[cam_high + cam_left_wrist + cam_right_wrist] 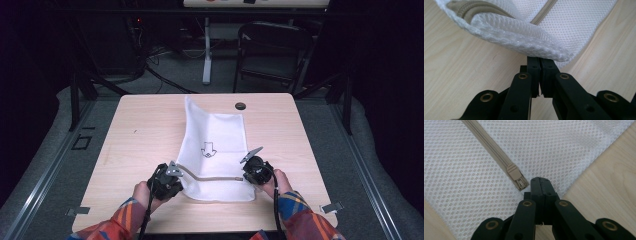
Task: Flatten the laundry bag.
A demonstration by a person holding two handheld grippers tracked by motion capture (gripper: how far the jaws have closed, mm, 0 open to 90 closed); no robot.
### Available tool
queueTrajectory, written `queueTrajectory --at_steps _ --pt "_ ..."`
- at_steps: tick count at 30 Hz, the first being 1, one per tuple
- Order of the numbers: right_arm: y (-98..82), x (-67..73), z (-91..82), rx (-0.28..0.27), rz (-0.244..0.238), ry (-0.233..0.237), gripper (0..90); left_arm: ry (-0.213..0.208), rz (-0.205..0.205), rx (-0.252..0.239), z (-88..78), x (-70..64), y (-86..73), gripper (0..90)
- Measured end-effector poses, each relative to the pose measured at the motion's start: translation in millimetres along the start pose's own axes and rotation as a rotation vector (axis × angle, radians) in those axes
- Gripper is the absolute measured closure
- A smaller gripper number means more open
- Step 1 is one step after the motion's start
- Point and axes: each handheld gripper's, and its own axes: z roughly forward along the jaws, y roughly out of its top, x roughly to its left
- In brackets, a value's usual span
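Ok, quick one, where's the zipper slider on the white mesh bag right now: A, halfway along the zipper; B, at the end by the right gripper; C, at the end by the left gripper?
B: in the right gripper view the beige slider sits at the zipper's end on the mesh bag, just beside the right gripper.

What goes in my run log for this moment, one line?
left gripper shut on mesh bag | right gripper shut beside zipper
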Motion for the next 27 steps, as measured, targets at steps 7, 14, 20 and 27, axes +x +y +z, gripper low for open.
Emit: queueTrajectory --at_steps 7,14,20,27 --pt "0.0 -2.1 -0.6 0.01 -0.005 -0.005 90.0 -0.028 -0.027 0.008 -6.6 3.5 -6.5 79.9" --pt "-0.4 -3.4 -0.2 0.005 0.007 0.002 90.0 -0.114 0.002 0.035 -13.5 0.0 -11.7 60.5" --pt "-0.6 -4.6 -0.5 0.007 0.011 0.01 90.0 -0.182 0.015 0.013 -23.6 -11.1 -16.2 42.4" --pt "-0.6 -4.4 0.1 0.001 0.011 0.009 90.0 -0.16 0.023 -0.052 -30.8 -11.0 -11.3 26.3"
